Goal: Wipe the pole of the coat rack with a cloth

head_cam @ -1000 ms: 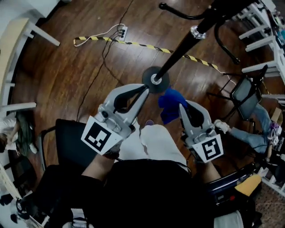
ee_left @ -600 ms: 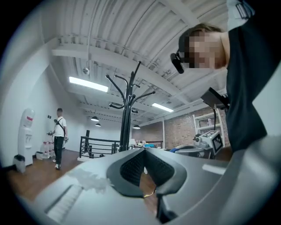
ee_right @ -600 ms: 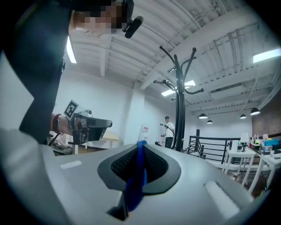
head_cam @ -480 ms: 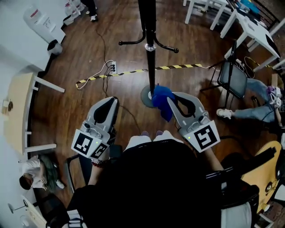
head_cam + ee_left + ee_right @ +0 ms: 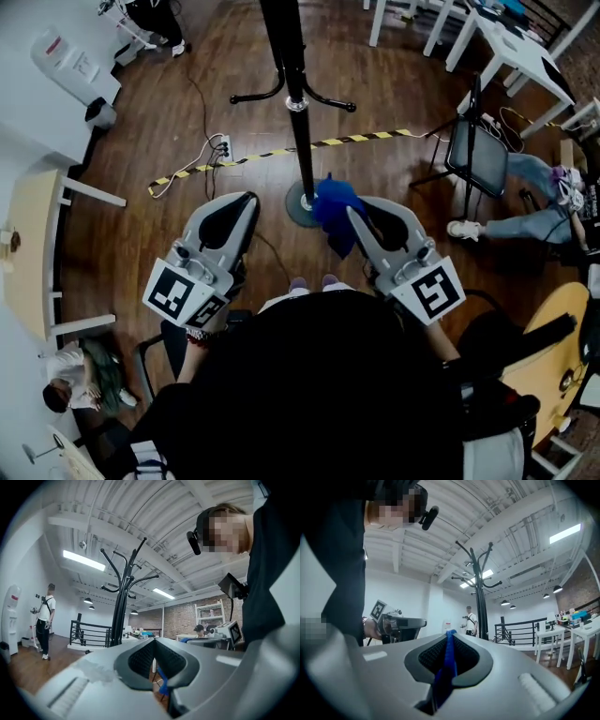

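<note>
Coat rack pole (image 5: pixel 300 150) stands upright on the wood floor (image 5: pixel 187 225), with its round base (image 5: pixel 292 208) just ahead of the person. The blue cloth (image 5: pixel 333 208) is pinched in the jaws of the right gripper (image 5: pixel 352 214) and bunched just right of the lower pole; I cannot tell whether it touches. The left gripper (image 5: pixel 246 199) has its jaws pressed together on nothing, left of the pole and apart from it.

Change: a second ago the pole slanted across the head view, with the left gripper near its base. Now the pole sits centred and that gripper has drawn back.

Judgement: the person has squared up, and wiping has not begun.
</note>
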The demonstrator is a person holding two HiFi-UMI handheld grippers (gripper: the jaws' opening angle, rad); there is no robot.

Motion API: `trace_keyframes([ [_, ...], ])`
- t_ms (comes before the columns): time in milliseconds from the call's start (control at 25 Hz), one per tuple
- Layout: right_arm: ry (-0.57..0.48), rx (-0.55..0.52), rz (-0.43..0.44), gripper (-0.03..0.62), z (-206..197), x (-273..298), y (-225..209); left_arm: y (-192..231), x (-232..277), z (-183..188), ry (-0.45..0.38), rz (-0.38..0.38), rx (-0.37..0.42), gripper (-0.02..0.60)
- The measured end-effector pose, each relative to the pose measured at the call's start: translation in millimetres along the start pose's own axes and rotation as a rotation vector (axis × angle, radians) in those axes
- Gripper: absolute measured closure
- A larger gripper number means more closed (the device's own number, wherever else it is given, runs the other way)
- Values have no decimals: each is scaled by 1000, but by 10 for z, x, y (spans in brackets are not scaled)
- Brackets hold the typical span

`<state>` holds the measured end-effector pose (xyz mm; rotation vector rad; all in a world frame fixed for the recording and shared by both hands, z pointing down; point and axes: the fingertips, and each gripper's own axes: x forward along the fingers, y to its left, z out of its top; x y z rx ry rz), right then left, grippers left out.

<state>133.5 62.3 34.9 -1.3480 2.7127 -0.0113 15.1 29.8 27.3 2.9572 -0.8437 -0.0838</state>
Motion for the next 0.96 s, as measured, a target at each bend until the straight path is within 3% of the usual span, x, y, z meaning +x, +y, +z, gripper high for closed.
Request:
trace_keyframes([
  [120,12,49,-40,571,59,-9,-60,-53,81,60,-10,-36,-7,577],
  [280,11,32,-30,571,88,70,-57,-10,81,99,-36,-42,49,577],
  [560,85,46,6,571,33,424,18,173,91,17,4,-51,-7,577],
  [720,80,-27,65,571,-64,561,169,265,16,-124,22,-8,-1,577],
  [960,80,-73,93,571,-128,550,358,311,-134,-386,103,16,-78,577],
])
